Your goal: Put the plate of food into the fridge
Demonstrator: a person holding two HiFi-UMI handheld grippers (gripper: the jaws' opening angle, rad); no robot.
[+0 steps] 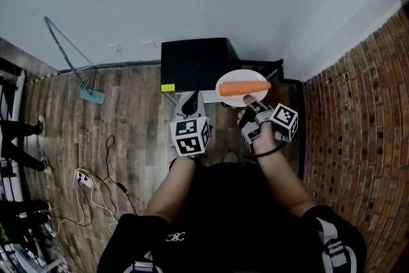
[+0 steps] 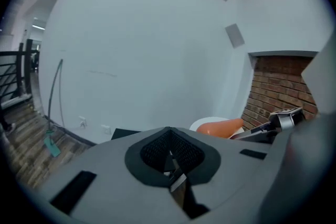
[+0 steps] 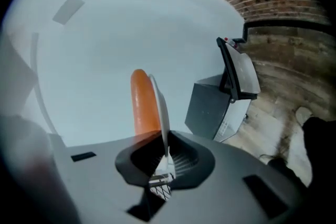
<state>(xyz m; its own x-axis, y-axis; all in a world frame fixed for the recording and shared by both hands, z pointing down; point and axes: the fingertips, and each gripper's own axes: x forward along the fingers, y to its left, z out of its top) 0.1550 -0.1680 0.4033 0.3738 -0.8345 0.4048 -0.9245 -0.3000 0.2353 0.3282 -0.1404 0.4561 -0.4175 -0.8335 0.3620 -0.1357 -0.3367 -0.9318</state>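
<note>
A white plate carrying a long orange carrot hangs just right of the black mini fridge, which stands against the white wall. My right gripper is shut on the plate's near rim. In the right gripper view the plate shows edge-on, rising from between the pads of my right gripper, with the carrot on its left. The fridge stands to the right there, its door swung open. My left gripper hovers at the fridge's front. In its own view my left gripper is shut and empty.
A brick wall closes off the right side. A mop leans against the white wall at the left. A power strip with cables lies on the wooden floor. Someone's legs show at the far left.
</note>
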